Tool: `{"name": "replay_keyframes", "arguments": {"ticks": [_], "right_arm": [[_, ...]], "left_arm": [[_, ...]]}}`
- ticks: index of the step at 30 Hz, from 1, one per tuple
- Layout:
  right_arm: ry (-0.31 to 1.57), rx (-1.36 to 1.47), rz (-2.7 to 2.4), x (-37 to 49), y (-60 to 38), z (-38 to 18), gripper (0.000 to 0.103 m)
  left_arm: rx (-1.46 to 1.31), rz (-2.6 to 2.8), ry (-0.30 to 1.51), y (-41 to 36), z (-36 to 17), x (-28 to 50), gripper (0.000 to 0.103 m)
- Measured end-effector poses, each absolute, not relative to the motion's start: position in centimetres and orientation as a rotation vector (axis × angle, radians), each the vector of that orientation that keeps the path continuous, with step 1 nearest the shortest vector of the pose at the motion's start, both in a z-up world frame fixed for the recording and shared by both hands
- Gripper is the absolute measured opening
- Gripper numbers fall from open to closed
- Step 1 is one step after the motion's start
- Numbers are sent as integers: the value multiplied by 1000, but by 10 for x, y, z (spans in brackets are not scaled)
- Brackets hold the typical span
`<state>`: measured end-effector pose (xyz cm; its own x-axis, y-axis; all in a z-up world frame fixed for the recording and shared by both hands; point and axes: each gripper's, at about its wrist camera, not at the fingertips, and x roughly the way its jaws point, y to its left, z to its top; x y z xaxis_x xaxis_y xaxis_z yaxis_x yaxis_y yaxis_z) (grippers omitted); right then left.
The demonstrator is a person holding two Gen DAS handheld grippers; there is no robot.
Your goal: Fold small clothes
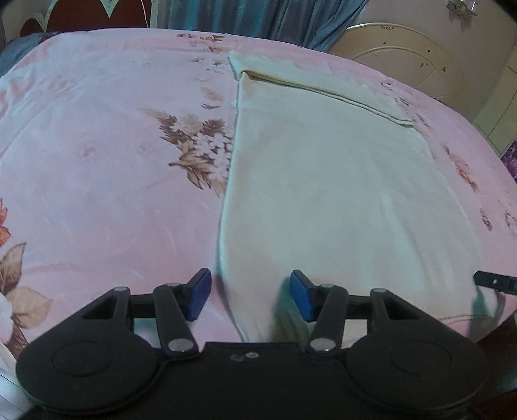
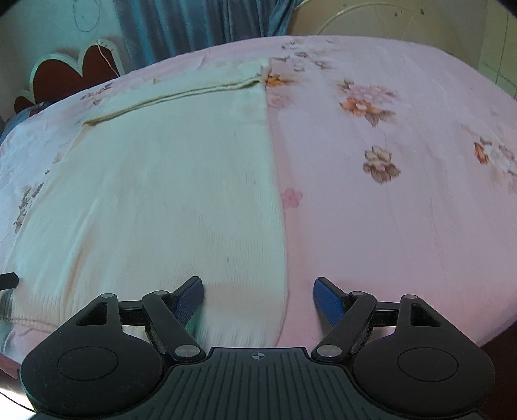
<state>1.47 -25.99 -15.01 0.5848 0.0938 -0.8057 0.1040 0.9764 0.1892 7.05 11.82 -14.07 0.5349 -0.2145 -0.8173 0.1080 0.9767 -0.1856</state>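
Left wrist view: left gripper (image 1: 251,295) low centre, fingers spread, straddling the left edge of a pale cream garment (image 1: 339,194) that fills centre and right of frame on a pink floral bedsheet (image 1: 97,145). A folded band lies across its far end. Right wrist view: right gripper (image 2: 258,299) released, straddling the garment's right edge; teal curtain (image 2: 200,22) up top.

Cream ribbed garment (image 2: 155,194); pink bedsheet (image 2: 387,226), brown-and-orange floral print; teal curtain (image 2: 194,22); black grippers' blue pads (image 2: 329,302).
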Motion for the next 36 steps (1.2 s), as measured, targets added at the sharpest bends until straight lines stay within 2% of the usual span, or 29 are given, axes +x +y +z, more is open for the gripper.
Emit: {"name": "replay_keyframes", "arguments": {"ticks": [3, 4, 6, 9, 12, 17, 26, 36], "right_arm": [[955, 244, 3, 9, -257, -151, 75], [958, 253, 8, 8, -257, -151, 61], [965, 266, 24, 8, -254, -150, 44], [974, 272, 27, 7, -251, -149, 34], [993, 302, 57, 10, -250, -147, 7], [994, 356, 86, 13, -252, -139, 6], [860, 432, 128, 32, -260, -92, 6], [717, 490, 149, 123, -285, -58, 6]], "left_arm": [[-123, -218, 992, 117, -141, 67, 39], [-126, -223, 993, 117, -142, 66, 37], [-139, -233, 999, 117, -142, 64, 28], [-179, -264, 1026, 118, -143, 65, 11], [-195, -291, 1036, 117, -143, 67, 7], [-275, -321, 1025, 125, -137, 70, 6], [-300, -355, 852, 126, -88, 97, 5], [-313, -328, 723, 112, -68, 183, 5]]}}
